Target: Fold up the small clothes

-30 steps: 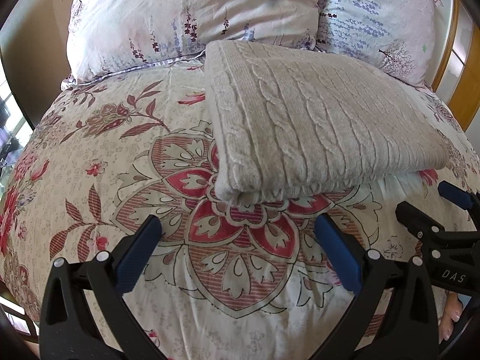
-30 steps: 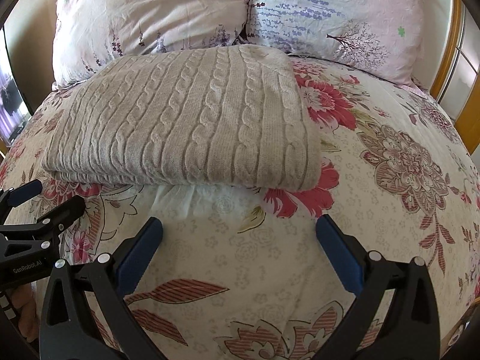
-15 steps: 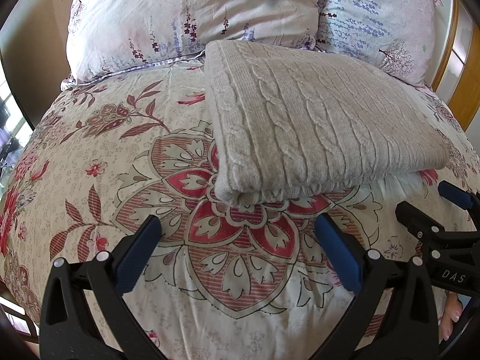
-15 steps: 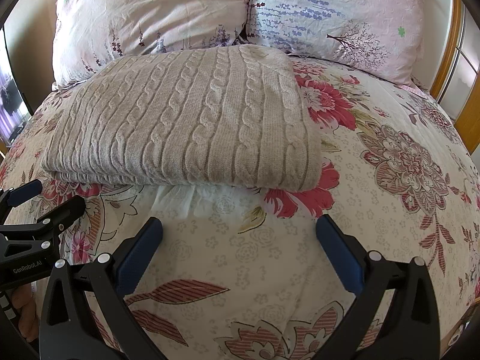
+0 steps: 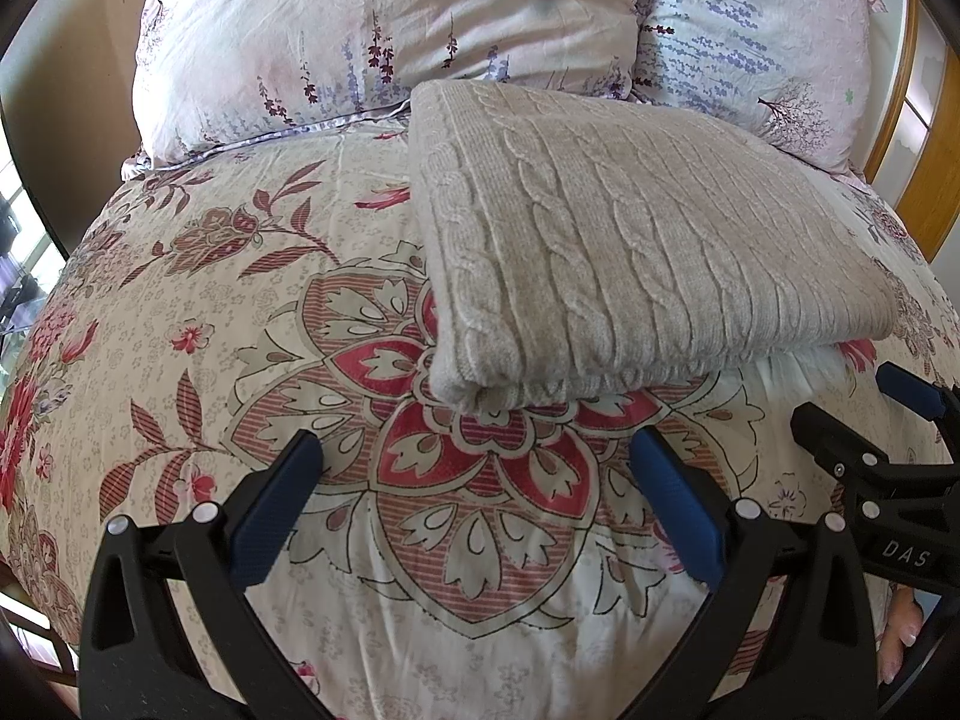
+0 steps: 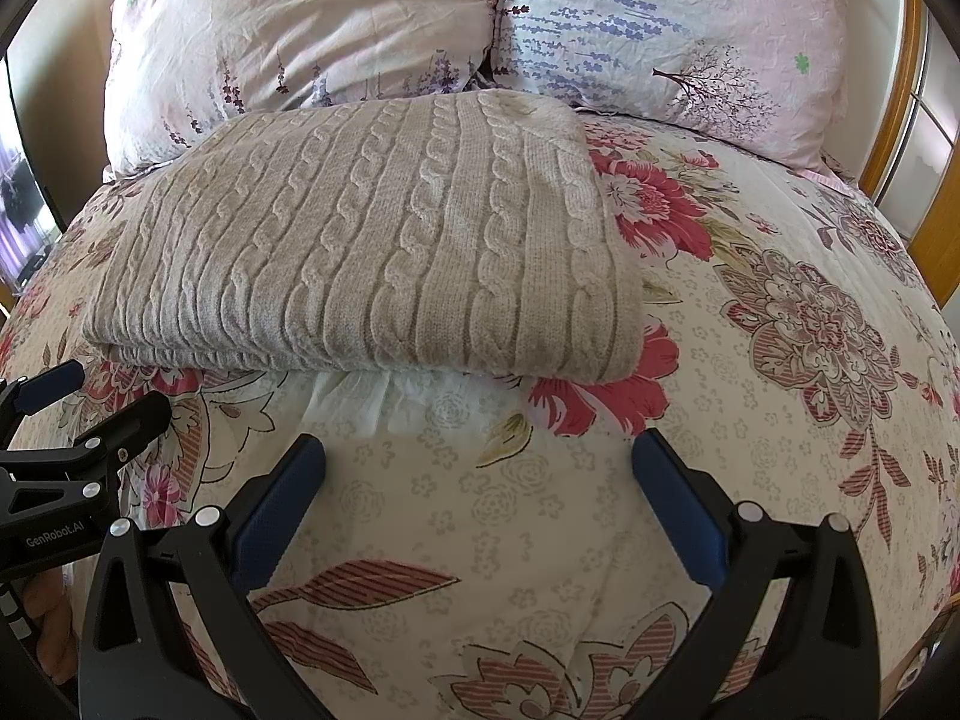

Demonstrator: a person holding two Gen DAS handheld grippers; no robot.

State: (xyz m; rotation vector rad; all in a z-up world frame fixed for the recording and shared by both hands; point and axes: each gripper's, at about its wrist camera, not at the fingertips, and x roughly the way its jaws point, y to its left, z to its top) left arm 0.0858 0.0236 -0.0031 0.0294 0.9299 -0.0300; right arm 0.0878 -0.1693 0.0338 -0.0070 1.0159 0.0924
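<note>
A beige cable-knit sweater [image 5: 630,252] lies folded into a rectangle on the floral bedspread [image 5: 210,312]; it also shows in the right wrist view [image 6: 384,252]. A bit of white fabric [image 6: 372,396] peeks out under its near edge. My left gripper [image 5: 474,492] is open and empty, hovering just short of the sweater's near left corner. My right gripper [image 6: 477,492] is open and empty, short of the sweater's near edge. Each gripper shows at the edge of the other's view.
Two floral pillows [image 5: 384,30] [image 6: 690,30] lean behind the sweater at the head of the bed. A wooden frame [image 6: 894,96] stands on the right. The bedspread [image 6: 780,360] stretches to the right of the sweater.
</note>
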